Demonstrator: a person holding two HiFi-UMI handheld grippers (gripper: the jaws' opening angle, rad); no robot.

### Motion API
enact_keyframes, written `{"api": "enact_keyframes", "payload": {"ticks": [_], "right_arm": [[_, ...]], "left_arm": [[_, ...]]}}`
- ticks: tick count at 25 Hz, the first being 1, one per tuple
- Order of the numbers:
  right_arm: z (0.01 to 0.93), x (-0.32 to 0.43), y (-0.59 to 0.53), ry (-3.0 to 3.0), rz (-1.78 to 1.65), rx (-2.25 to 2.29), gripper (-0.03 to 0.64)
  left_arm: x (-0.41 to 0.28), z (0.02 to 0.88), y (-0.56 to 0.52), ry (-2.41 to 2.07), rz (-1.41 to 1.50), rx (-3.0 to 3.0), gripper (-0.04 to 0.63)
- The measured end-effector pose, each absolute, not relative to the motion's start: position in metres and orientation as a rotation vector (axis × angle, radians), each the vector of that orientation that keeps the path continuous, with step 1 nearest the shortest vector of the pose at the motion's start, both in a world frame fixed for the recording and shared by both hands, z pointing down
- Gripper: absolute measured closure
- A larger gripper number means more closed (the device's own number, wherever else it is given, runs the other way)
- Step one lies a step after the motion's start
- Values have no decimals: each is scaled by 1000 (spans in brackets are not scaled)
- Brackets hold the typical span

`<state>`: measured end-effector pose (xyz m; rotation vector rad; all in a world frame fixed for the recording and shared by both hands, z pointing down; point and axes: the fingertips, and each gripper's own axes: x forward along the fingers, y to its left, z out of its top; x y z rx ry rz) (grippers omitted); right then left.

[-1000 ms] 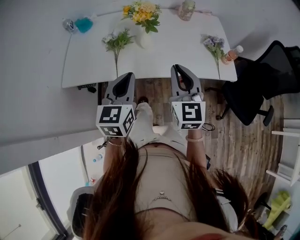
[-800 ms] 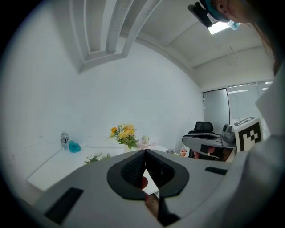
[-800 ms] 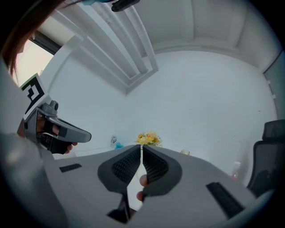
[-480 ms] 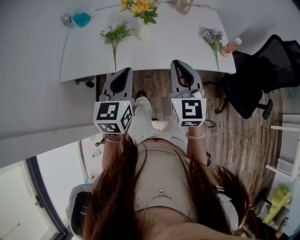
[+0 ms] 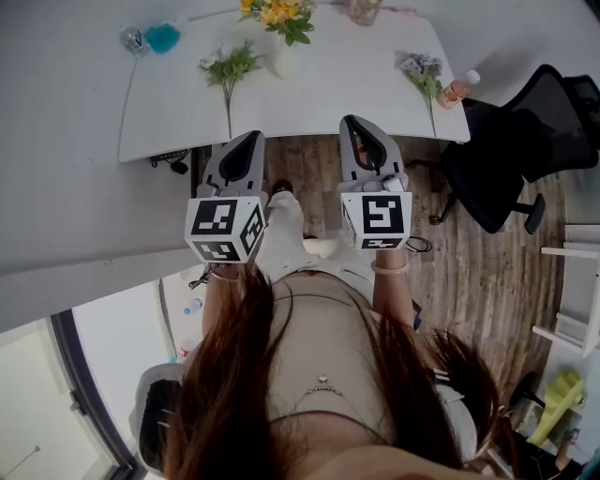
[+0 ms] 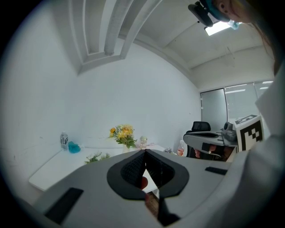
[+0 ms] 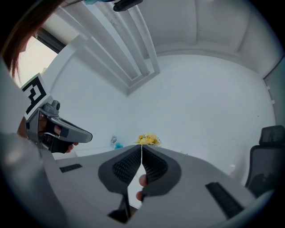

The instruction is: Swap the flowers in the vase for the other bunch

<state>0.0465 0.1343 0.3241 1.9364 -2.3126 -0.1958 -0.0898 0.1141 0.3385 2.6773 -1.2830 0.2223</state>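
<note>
Yellow flowers [image 5: 277, 13] stand in a white vase [image 5: 285, 62] at the far side of the white table [image 5: 328, 103]. A loose green-and-white bunch [image 5: 228, 71] lies to the vase's left and a loose purple bunch [image 5: 421, 73] to its right. My left gripper [image 5: 254, 139] and right gripper [image 5: 351, 122] hover side by side at the table's near edge, both shut and empty, well short of the flowers. The yellow flowers [image 6: 123, 135] show beyond the shut left gripper [image 6: 144, 152] in its own view. In the right gripper view the same yellow flowers [image 7: 148, 140] sit just past the shut right gripper [image 7: 141, 147].
An orange-filled bottle [image 5: 460, 89] stands at the table's right corner, near a black office chair [image 5: 520, 141]. A teal object [image 5: 162, 37] and a small bottle [image 5: 133, 39] sit at the far left corner, a glass jar [image 5: 364, 9] behind the vase. Wooden floor lies below.
In the head view the table and flowers have slid a little up the picture. Both grippers stay shut and keep almost the same places.
</note>
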Motion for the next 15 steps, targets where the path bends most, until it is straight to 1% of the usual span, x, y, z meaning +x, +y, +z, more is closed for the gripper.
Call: {"api": "enact_keyframes", "payload": {"ticks": [15], "right_arm": [[328,34,133,-2310,-209,1894,586]], "left_arm": [[-98,343,112,-1291,222,2664,592]]}}
